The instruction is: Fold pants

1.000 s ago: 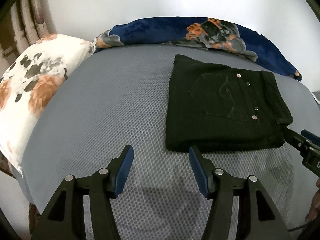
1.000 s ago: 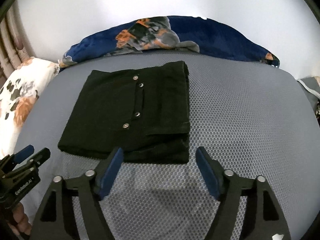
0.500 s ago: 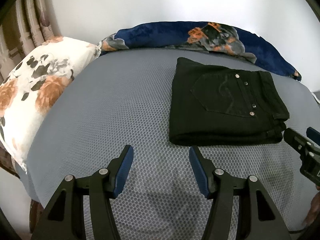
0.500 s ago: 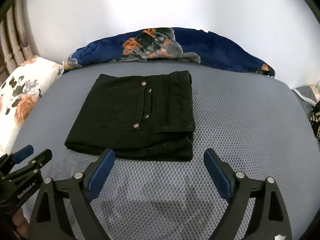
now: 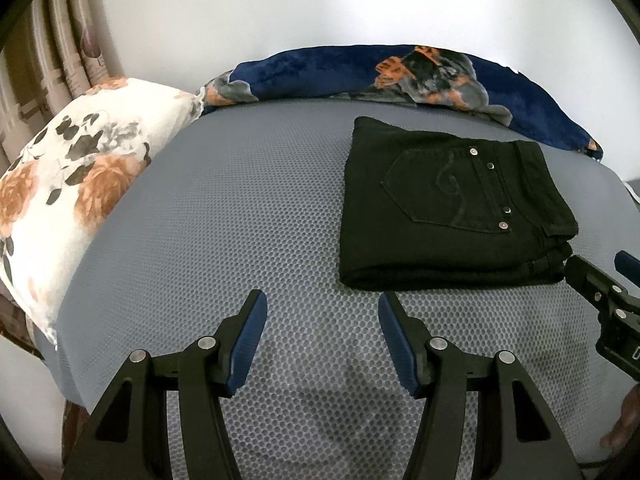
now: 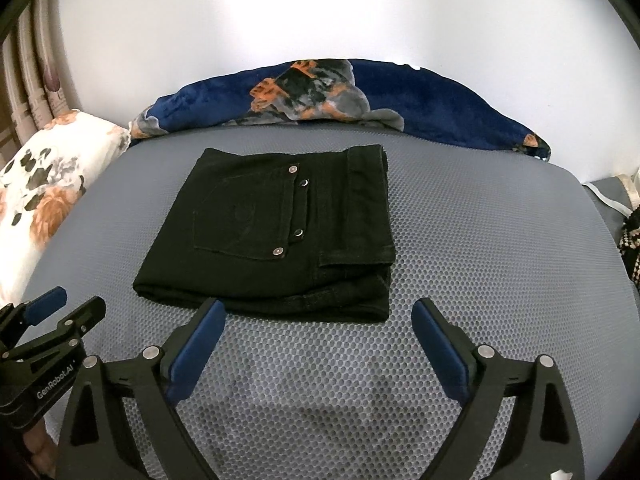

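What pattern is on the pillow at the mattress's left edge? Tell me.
Orange and grey flowers on white: the floral pillow, clearest in the left wrist view.

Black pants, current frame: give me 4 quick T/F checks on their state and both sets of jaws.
1. The black pants lie folded into a compact rectangle on the grey mesh mattress. True.
2. The right gripper is clamped on the pants. False: its jaws stand wide open, short of the near edge, holding nothing.
3. The left gripper is open and empty. True.
4. The floral pillow rests on top of the pants. False: it sits apart, at the mattress's left edge.
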A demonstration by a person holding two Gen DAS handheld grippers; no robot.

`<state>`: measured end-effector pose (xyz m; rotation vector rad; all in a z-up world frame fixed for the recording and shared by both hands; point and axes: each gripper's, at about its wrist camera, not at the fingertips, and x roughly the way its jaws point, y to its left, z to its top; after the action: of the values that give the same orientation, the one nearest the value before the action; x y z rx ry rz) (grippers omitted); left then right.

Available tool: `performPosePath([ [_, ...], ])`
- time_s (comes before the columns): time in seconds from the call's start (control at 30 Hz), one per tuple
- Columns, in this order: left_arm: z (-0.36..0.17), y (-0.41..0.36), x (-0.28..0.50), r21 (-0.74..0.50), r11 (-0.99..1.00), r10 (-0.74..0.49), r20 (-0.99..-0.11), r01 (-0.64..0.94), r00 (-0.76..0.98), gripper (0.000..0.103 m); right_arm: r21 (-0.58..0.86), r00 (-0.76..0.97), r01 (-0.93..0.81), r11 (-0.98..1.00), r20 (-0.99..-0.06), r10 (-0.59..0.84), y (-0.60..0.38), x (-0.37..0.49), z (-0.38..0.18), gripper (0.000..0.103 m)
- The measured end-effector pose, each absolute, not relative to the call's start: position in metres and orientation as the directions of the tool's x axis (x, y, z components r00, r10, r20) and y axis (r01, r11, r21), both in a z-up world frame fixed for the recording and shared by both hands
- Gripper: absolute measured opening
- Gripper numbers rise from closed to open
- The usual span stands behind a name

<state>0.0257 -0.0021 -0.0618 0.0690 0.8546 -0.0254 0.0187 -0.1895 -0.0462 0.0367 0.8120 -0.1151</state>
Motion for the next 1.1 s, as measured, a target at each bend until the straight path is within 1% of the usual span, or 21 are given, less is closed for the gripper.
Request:
performPosePath([
  [1.1, -0.0693, -0.0065, 0.0287, 0.062, 0.995, -0.006, -0.767, 0.083, 0.642, 0.059, -0.029, 0.647, 0.111, 0.993, -0.757, -0.095, -0.1850, 0.0246, -0.0540, 0.093],
])
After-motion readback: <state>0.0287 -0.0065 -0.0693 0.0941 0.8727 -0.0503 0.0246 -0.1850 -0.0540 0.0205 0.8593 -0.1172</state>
